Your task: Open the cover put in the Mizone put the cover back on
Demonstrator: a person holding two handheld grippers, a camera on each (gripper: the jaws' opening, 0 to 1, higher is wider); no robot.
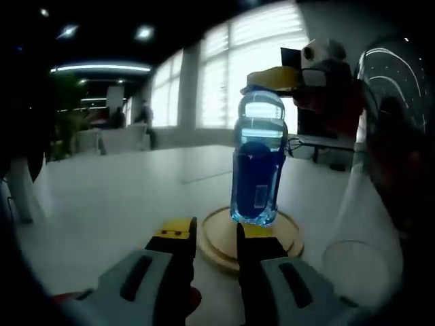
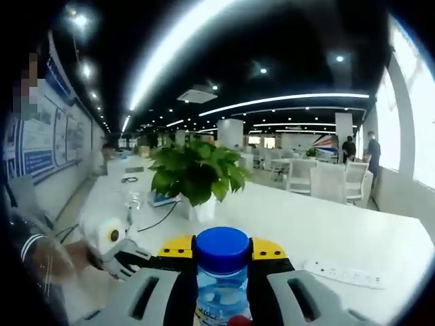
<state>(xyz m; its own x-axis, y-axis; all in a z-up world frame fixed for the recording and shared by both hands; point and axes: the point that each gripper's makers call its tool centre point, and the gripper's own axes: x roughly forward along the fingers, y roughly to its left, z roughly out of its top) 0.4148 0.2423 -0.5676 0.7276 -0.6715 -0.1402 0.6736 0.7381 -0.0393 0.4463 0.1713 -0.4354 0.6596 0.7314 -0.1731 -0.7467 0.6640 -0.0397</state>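
No legible text on the bottle (image 1: 257,163) label or wall posters (image 2: 42,139).

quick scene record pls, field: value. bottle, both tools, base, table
bottle: blue drink bottle, upright, blue cap on
right tool: shut on the bottle at the neck, just under the cap; also seen from the left gripper view at the bottle top
left tool: low in front of the bottle, jaws apart, holding nothing
base: round wooden disc under the bottle; contact unclear
table: white; potted plant and power strip on it
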